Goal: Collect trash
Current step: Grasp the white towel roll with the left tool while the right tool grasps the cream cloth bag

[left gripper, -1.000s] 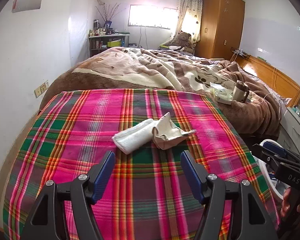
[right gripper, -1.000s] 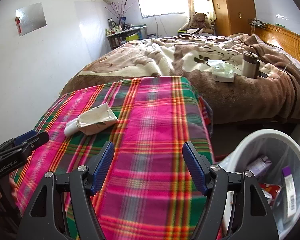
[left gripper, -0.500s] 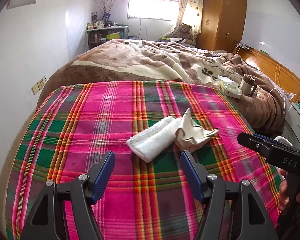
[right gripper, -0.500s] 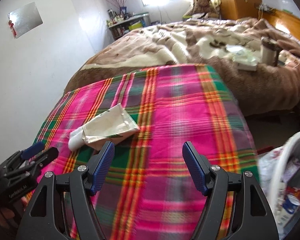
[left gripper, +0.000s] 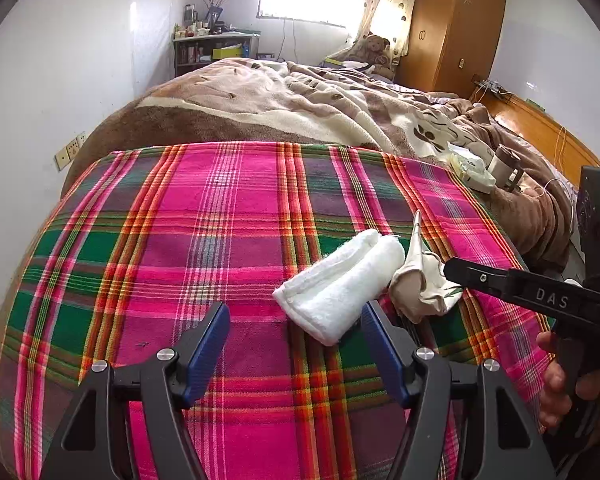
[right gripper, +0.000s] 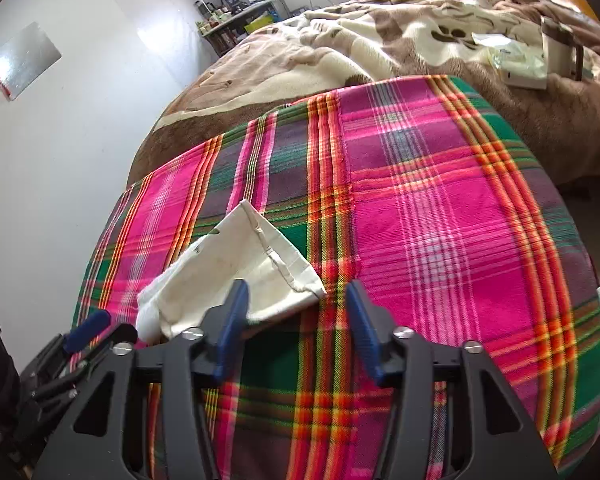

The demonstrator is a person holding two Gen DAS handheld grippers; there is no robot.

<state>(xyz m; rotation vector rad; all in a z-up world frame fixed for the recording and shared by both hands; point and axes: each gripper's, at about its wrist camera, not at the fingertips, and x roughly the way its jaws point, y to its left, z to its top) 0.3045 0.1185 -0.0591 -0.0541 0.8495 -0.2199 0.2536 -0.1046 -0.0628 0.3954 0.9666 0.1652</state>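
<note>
Plaid cloth [left gripper: 228, 216], pink with green and orange stripes, covers the near surface, which may be a worktop or the foot of the bed; every place below is given relative to it; one crumpled cream paper wrapper [right gripper: 236, 276] lies on the cloth toward its near right part, touching one rolled white towel [left gripper: 340, 288] that lies just left of it.

The step in hand, as a judgement, is the approach and first grasp of the wrapper, the only clear piece of trash on the cloth.

Right gripper [right gripper: 296, 332] hangs low over the cloth's near edge with its jaws closing; the left pad overlaps the wrapper's near corner, while the gap between the pads shows mostly bare cloth, so nothing is yet clamped; seen from the left wrist, its tip reaches the wrapper's right side.

Left gripper [left gripper: 296, 344] hovers over the cloth's near middle, jaws about half open and holding nothing; the towel's near end sits just ahead of its right pad.

The next move calls for sliding the right jaws leftward so the wrapper's raised fold sits between the pads, then pinching without catching the towel or the cloth.

Count: one wrapper, one towel, two grippers, one visible hand [left gripper: 560, 392] on the right gripper's handle; beyond the cloth, on the brown blanket [left gripper: 260, 108], one mug and one pale packet.
</note>
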